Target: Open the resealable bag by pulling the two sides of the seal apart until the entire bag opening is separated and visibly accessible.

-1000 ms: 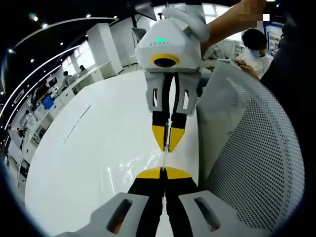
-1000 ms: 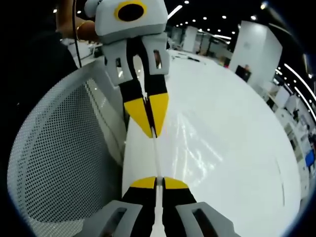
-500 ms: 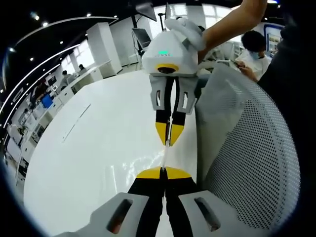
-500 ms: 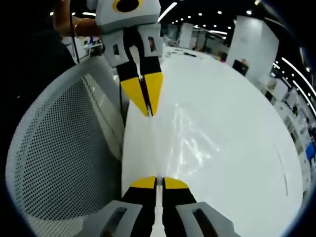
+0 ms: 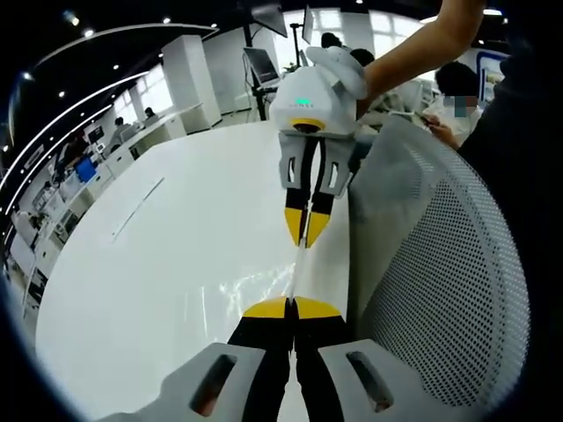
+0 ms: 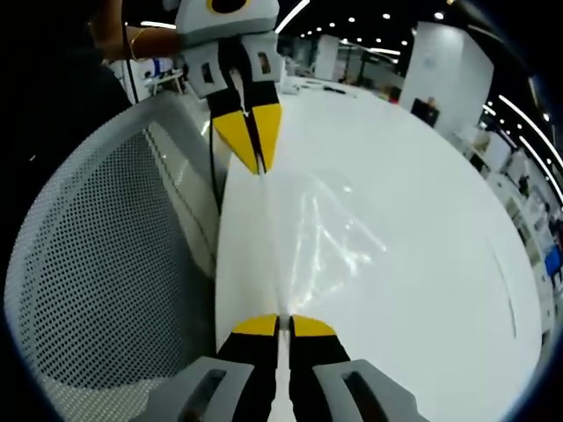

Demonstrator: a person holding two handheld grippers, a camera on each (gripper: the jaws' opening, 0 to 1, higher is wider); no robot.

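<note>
Both grippers are clamped on the clear resealable bag [image 6: 303,233], stretched lengthwise from the right gripper [image 6: 279,318] at frame bottom to the left gripper [image 6: 250,149] at upper centre.

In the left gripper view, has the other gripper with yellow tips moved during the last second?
Yes. The right gripper has drawn away from the left gripper, further along the edge of the white table, stretching the clear resealable bag between them.
</note>
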